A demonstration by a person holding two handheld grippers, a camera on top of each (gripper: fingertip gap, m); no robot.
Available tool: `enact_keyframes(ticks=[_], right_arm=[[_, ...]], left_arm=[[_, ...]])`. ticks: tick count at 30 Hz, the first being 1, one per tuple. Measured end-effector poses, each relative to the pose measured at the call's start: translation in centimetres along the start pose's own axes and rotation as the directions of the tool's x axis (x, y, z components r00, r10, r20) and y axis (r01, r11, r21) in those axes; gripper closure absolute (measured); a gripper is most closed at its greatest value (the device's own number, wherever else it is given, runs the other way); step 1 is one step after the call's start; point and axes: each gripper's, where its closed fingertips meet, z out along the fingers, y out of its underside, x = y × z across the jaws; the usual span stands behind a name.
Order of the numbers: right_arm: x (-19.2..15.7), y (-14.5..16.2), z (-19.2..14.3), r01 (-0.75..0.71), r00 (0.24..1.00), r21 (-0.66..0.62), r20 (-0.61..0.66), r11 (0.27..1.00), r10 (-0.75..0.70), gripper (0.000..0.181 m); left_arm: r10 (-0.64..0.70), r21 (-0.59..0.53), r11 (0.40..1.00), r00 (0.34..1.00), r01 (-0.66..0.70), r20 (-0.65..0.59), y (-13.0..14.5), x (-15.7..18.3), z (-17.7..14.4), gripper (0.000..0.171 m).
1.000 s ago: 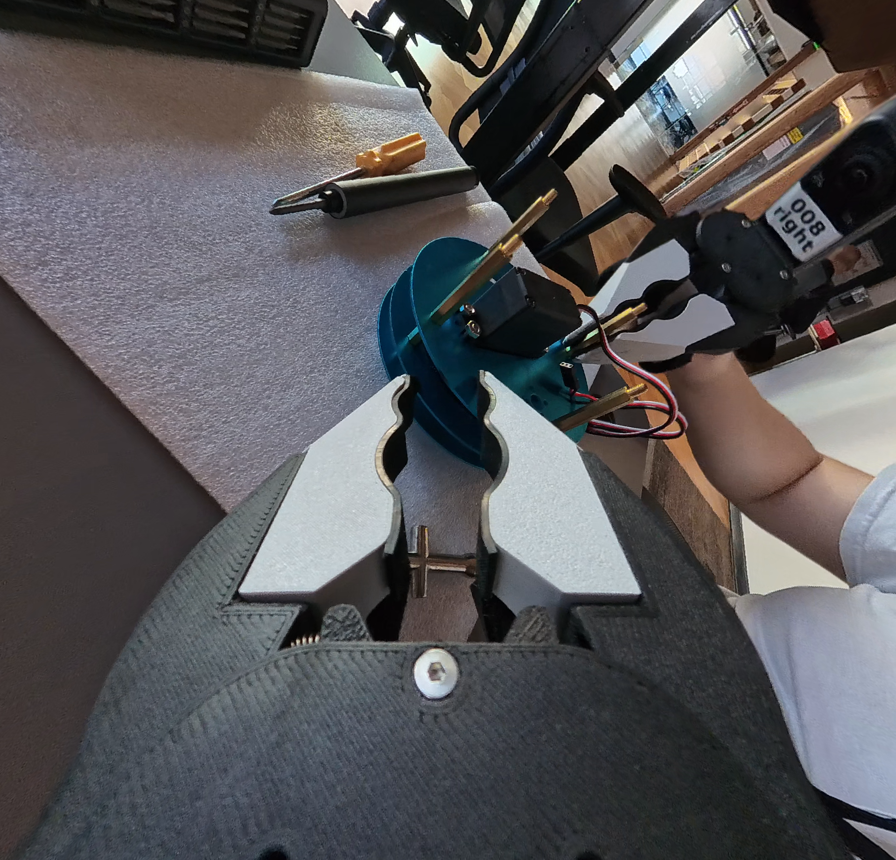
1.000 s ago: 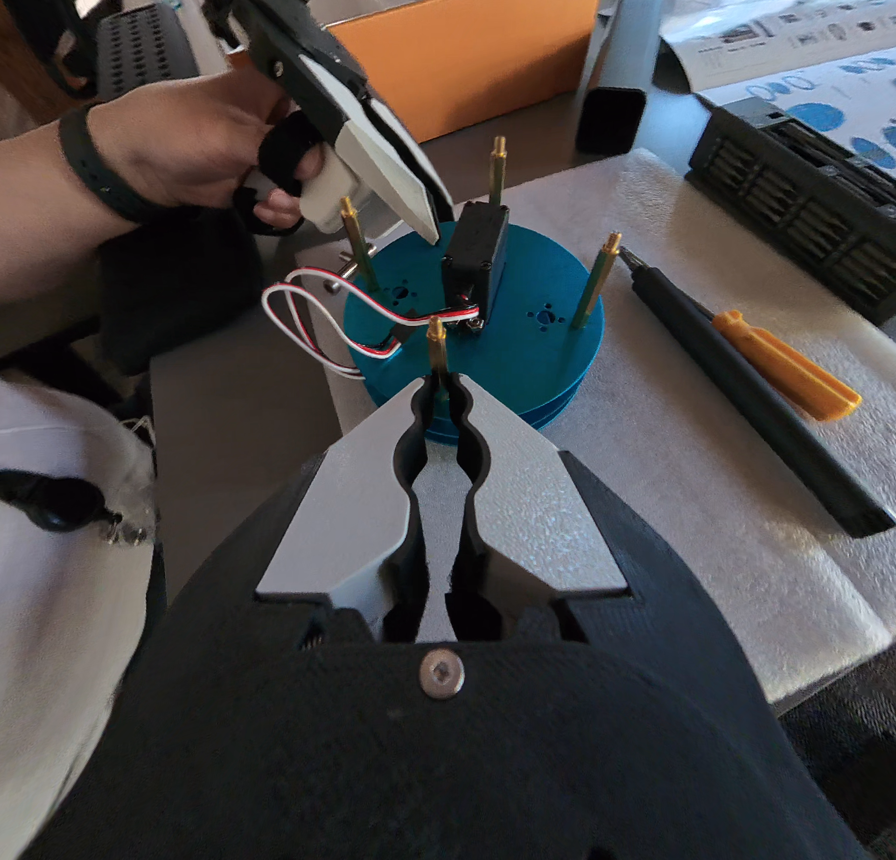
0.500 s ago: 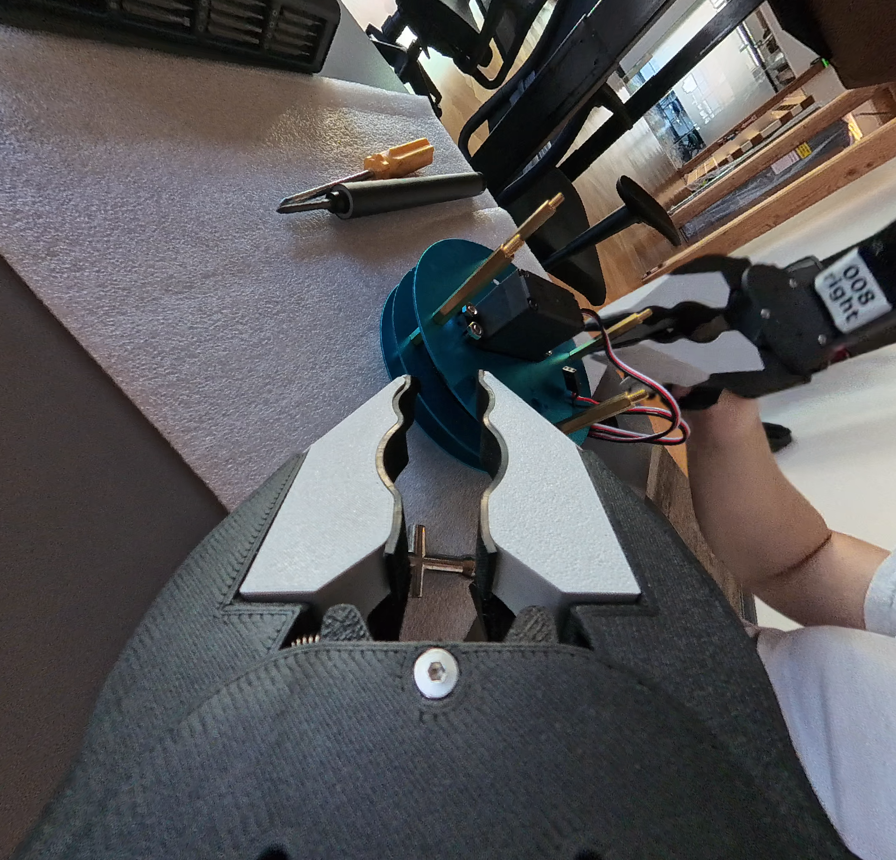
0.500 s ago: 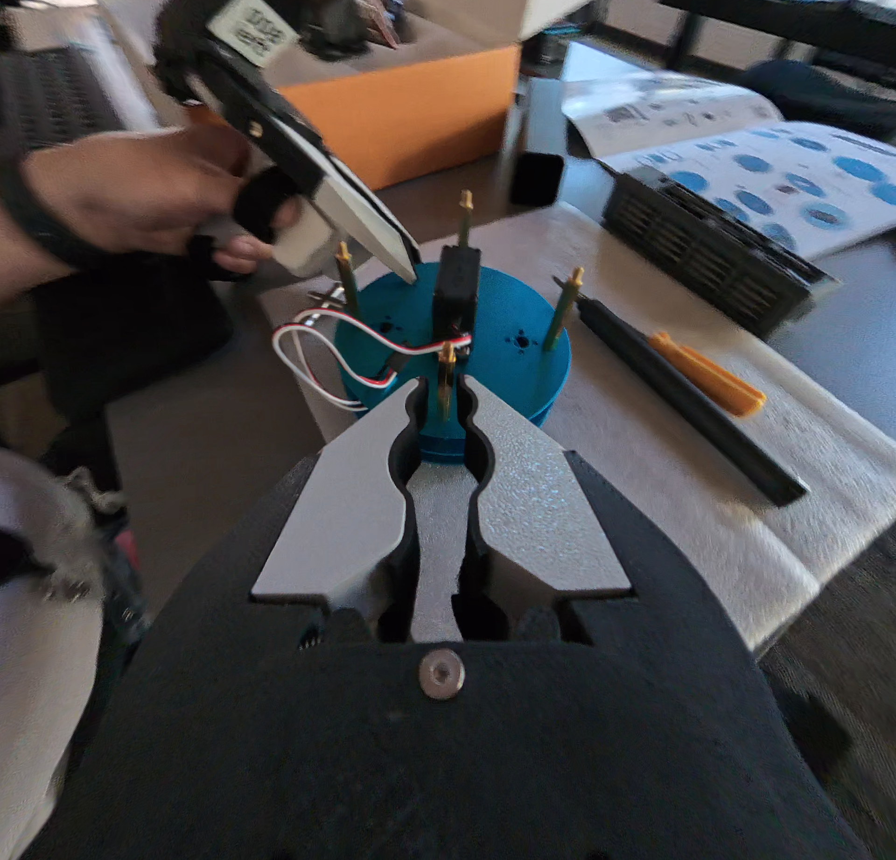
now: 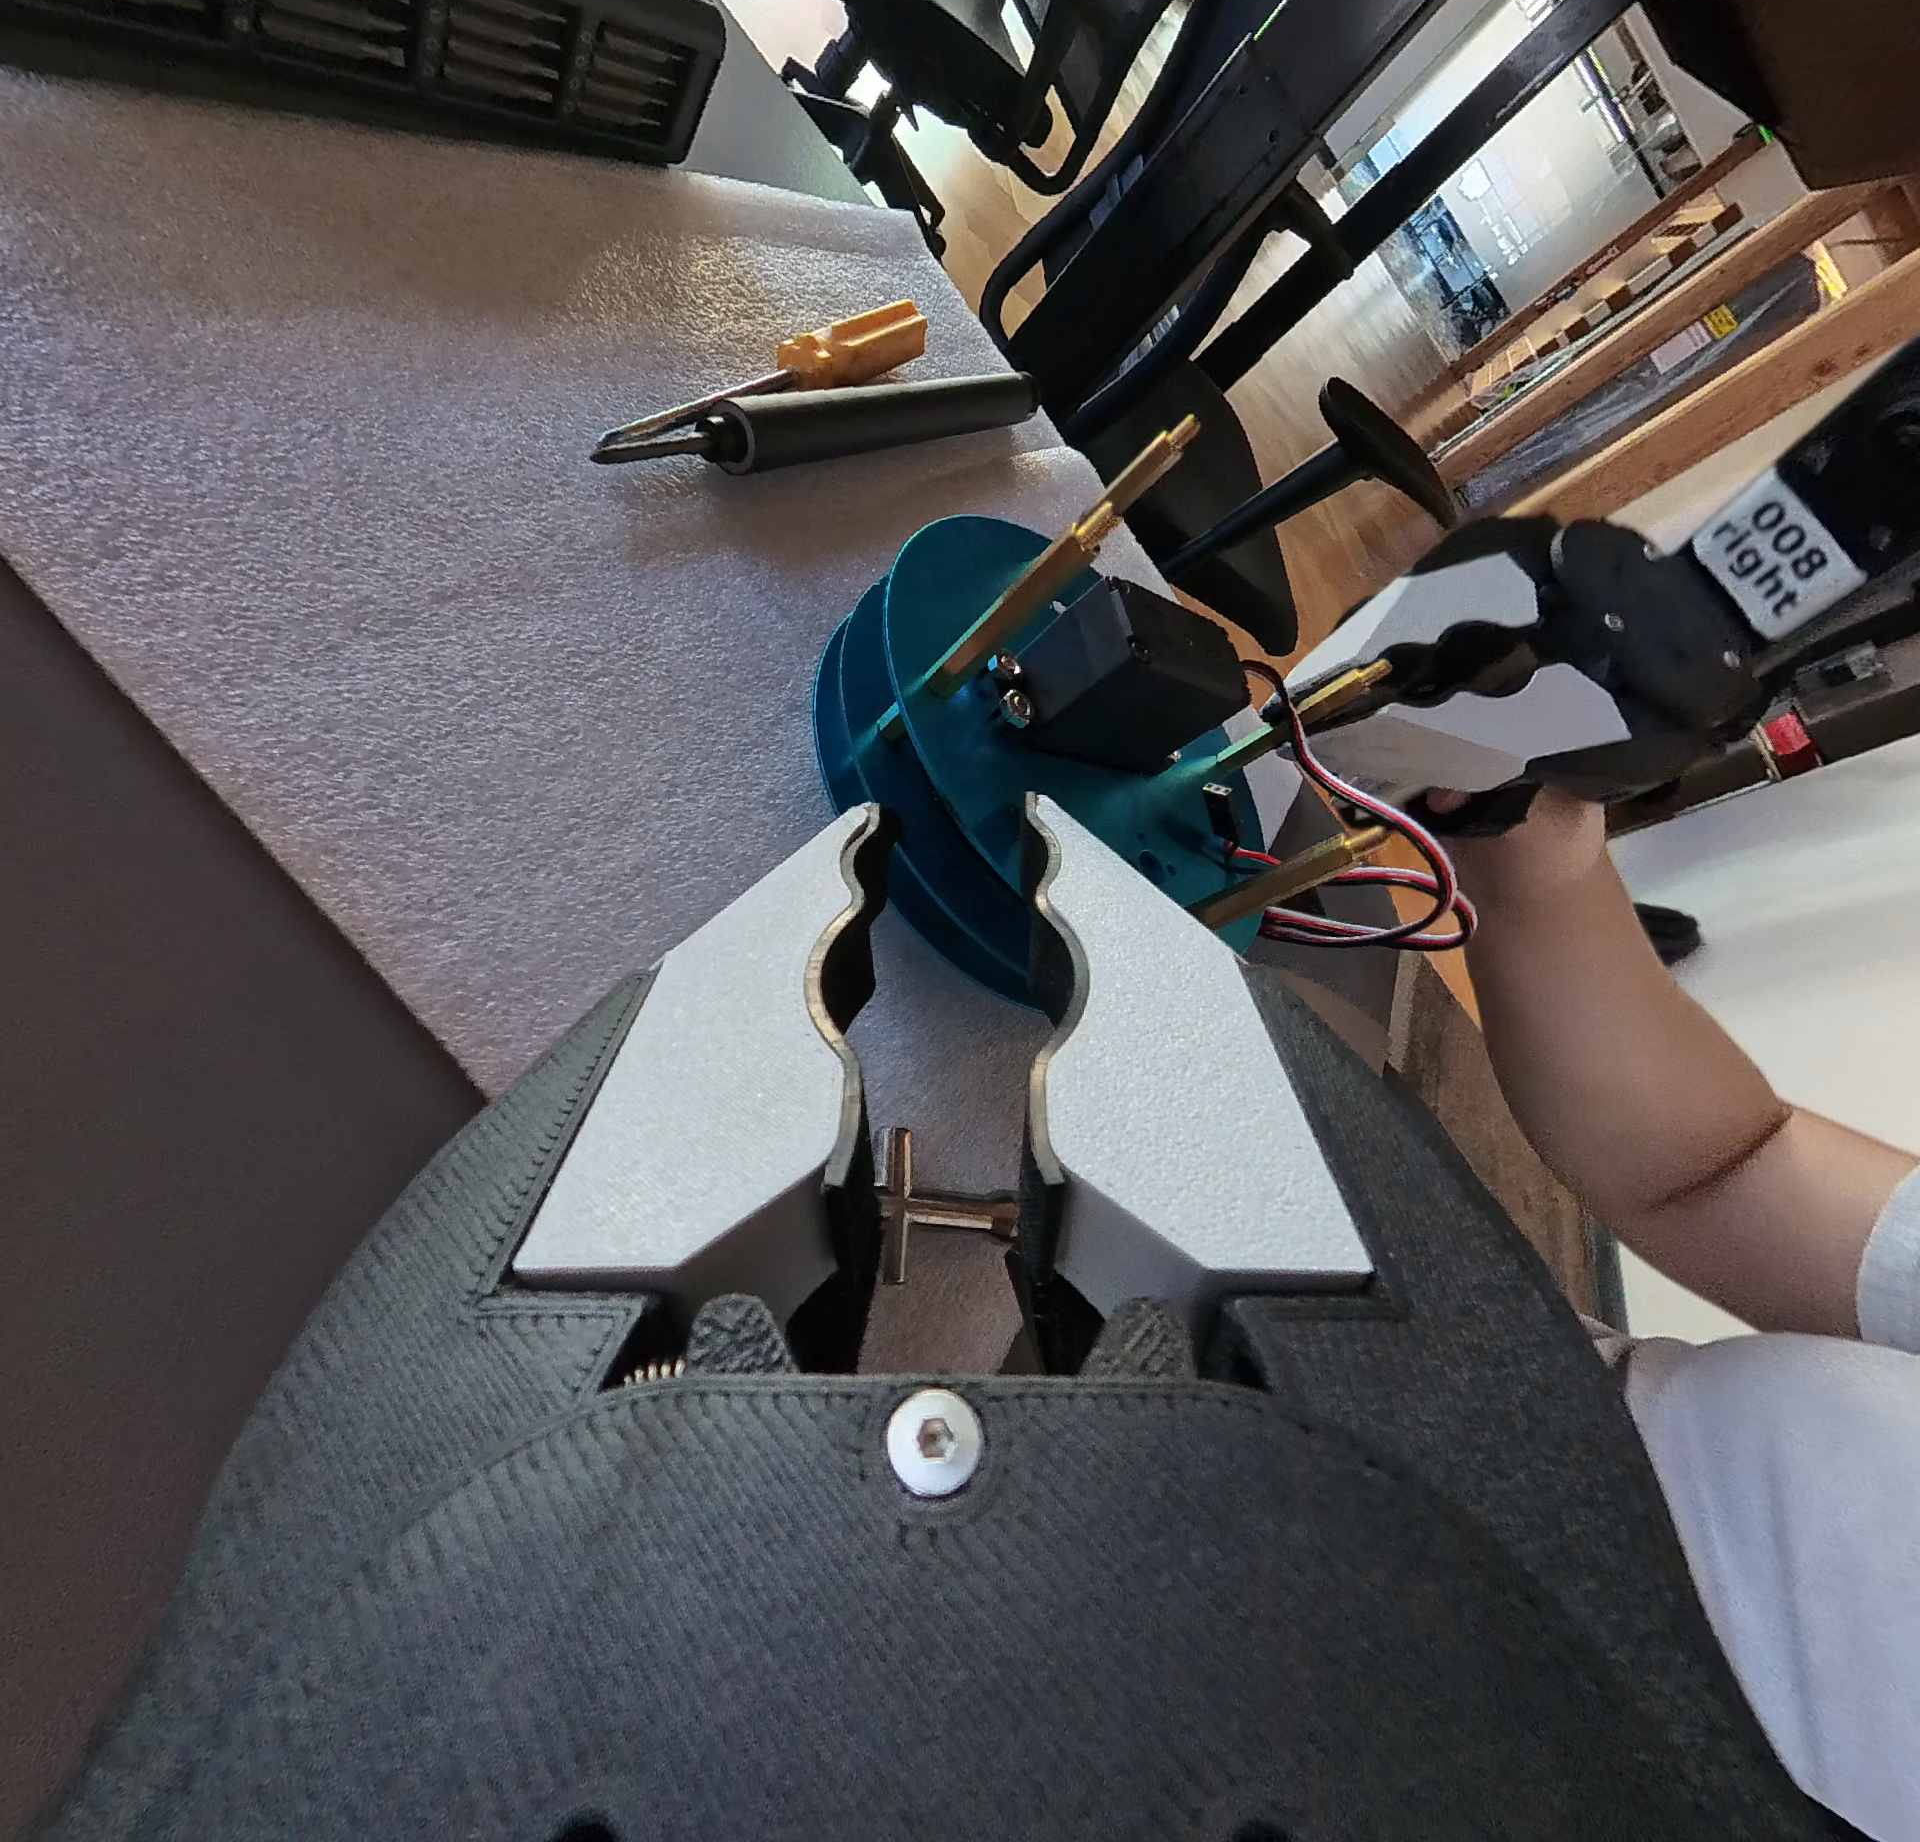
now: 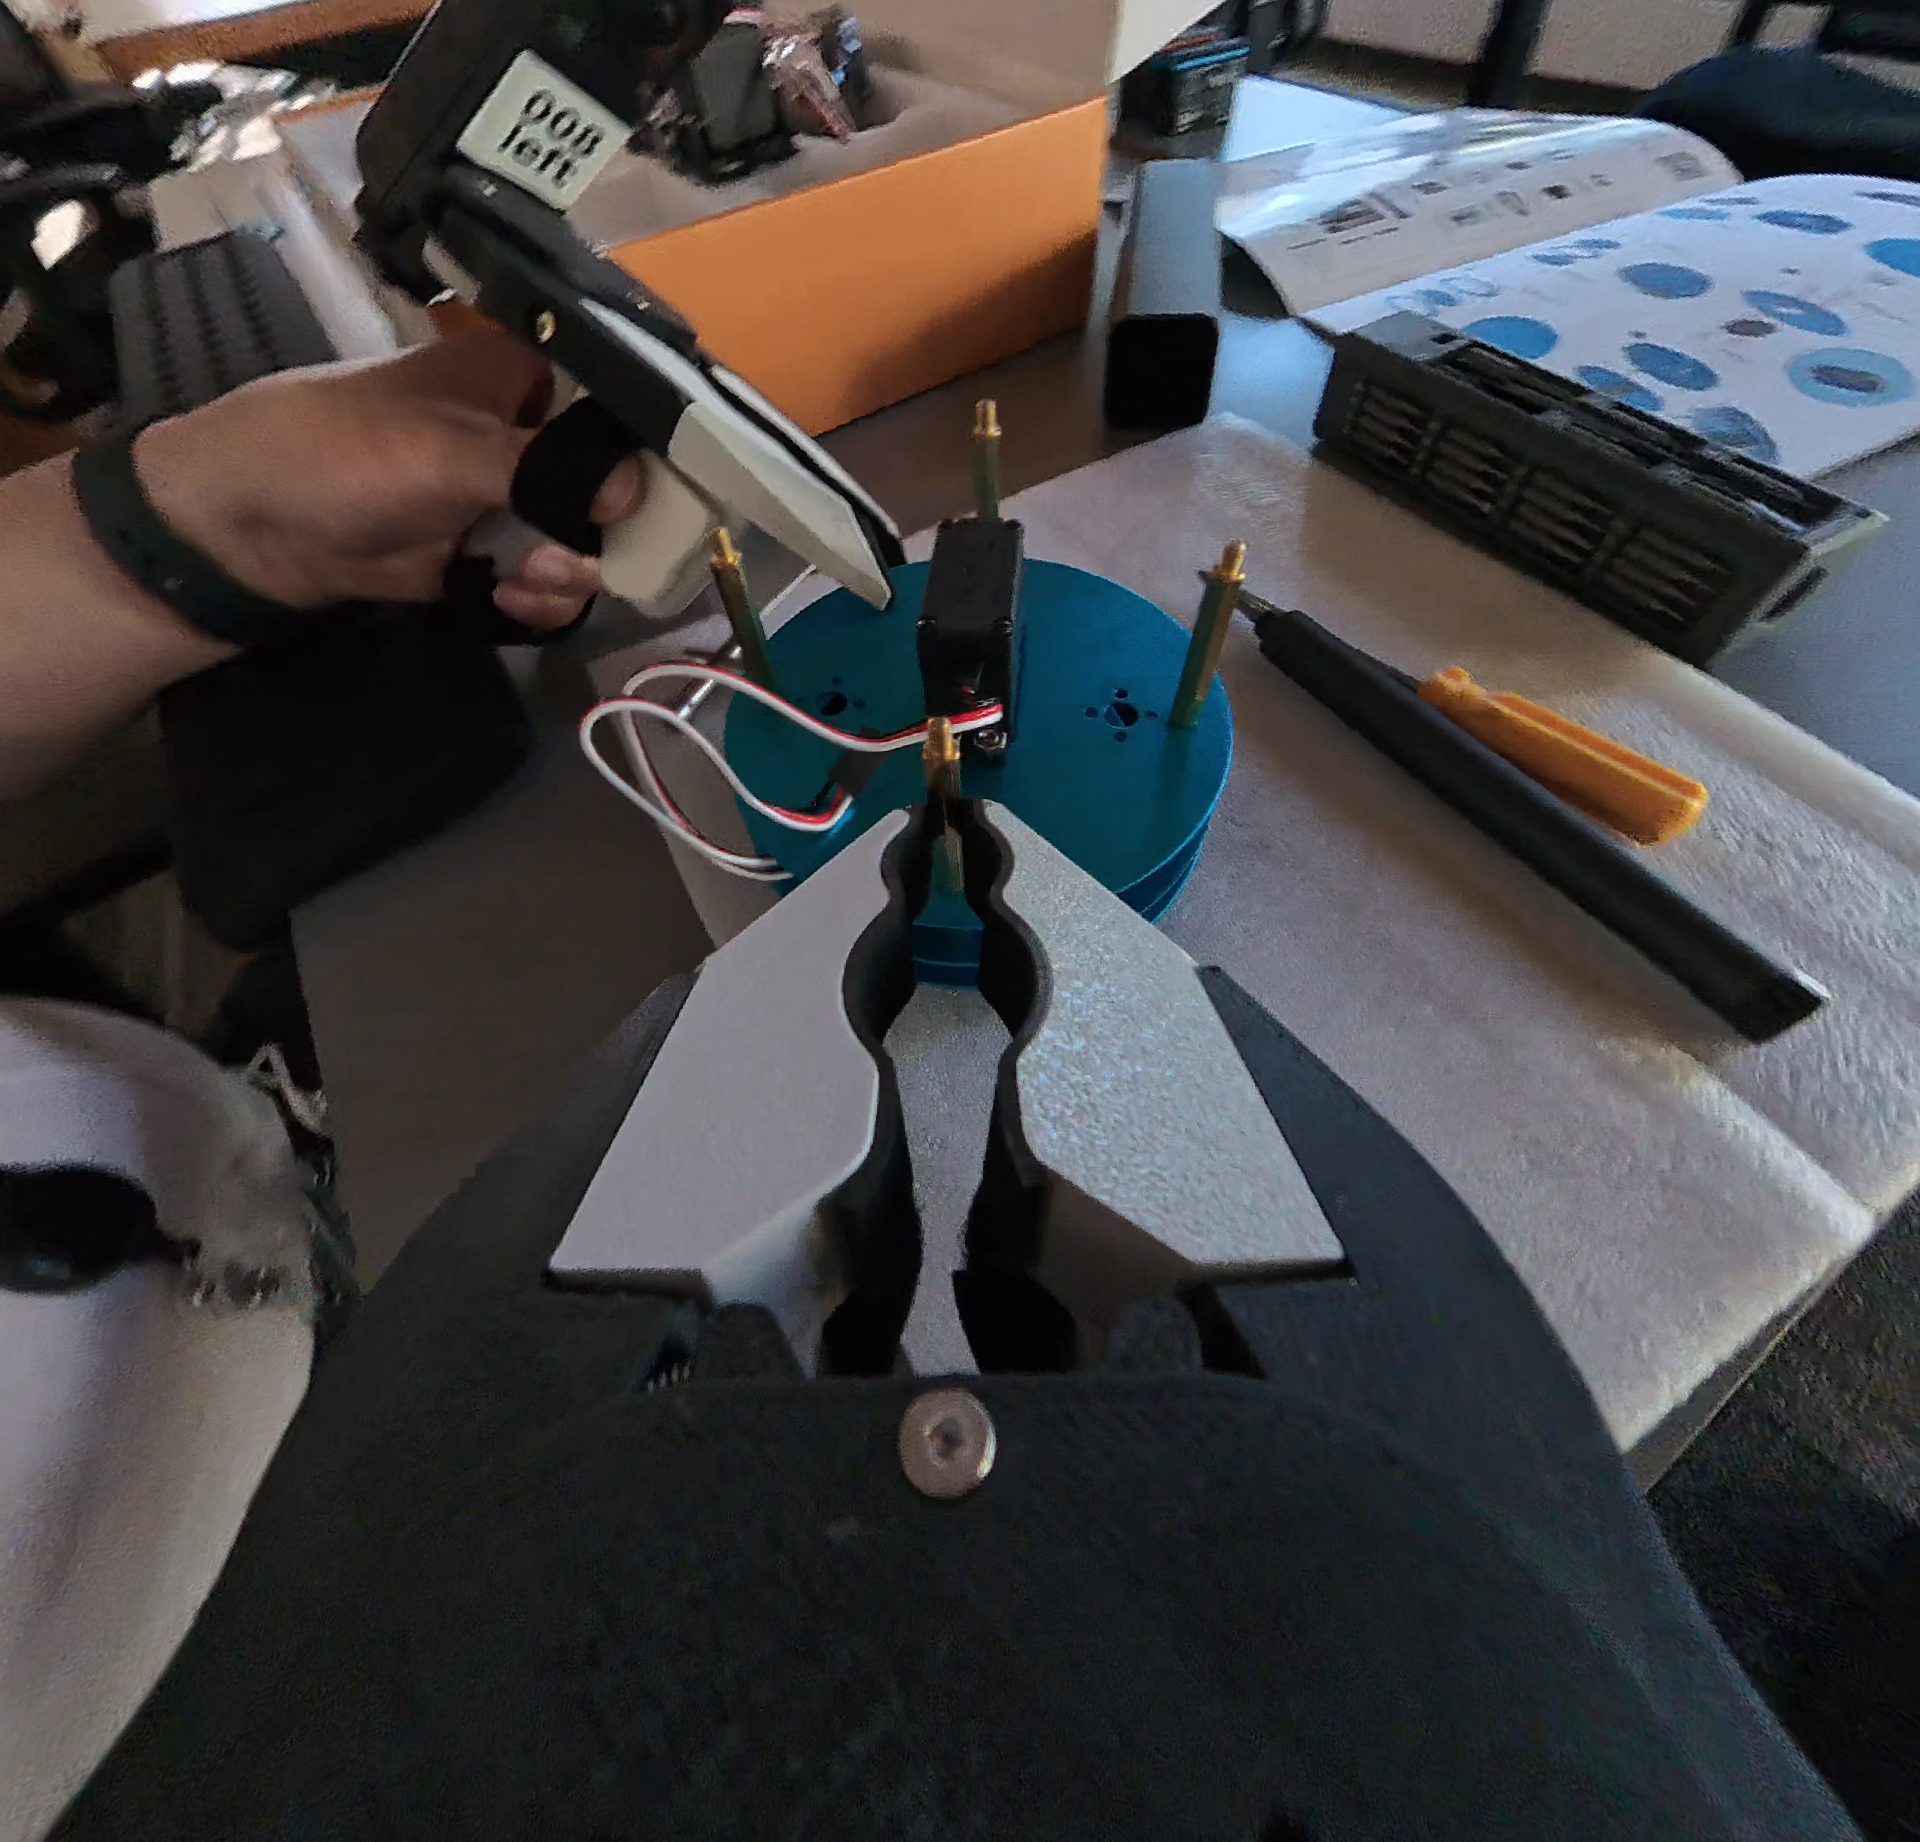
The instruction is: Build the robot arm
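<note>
Right, the blue disc stack (image 6: 1101,753) sits flat on the white foam sheet (image 5: 416,597), close to the sheet's corner by the person, and the foam lies on the counter (image 5: 156,961). A black servo (image 6: 971,608) stands upright at its centre with four brass standoffs around it.

- Right gripper (image 6: 951,836): jaws closed on the near standoff (image 6: 943,753) below its brass tip. As far as this view shows, the pads bear on both sides.
- Left gripper (image 5: 951,816): jaws apart, nothing between the tips. It hangs over the far-left side of the disc with one tip just beside the servo, and I can't see contact.
- A small metal T-piece (image 5: 904,1210) shows through the gap near the jaw roots. It looks to be lying at the foam edge rather than clamped.
- The servo lead (image 5: 1371,928) loops off the disc edge, right beside the gripped standoff.
- A black driver (image 6: 1507,805) and an orange-handled screwdriver (image 6: 1558,753) lie on the foam, well clear. The bit case (image 6: 1558,514) is behind them.

Risks as I read them:
- Nothing pins the disc, so any side load through the standoff could skid or tip the stack on the foam.
- The grip is narrow on a thin post and could slip up to the tip.
- The lead could snag on a jaw.
- The left tip could knock the servo.
</note>
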Motion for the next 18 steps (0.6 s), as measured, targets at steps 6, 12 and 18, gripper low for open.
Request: enact_keyframes(ticks=[6,12,18], right_arm=[[0.55,-0.08,-0.11,-0.107,0.945,0.084,-0.300,0.991,0.127,0.176],[0.71,-0.16,-0.15,-0.185,0.868,0.212,-0.423,0.959,0.261,0.176],[0.52,0.00,-0.44,-0.136,0.928,0.154,-0.326,0.979,0.180,0.175]], left_arm=[[-0.001,0.009,1.000,1.000,0.001,0.009,0.01,0.03,0.00,0.148],[-0.008,0.009,1.000,1.000,0.008,0.012,0.04,0.01,-0.03,0.148],[-0.009,0.009,1.000,1.000,0.009,-0.002,0.02,0.22,-0.11,0.149]])
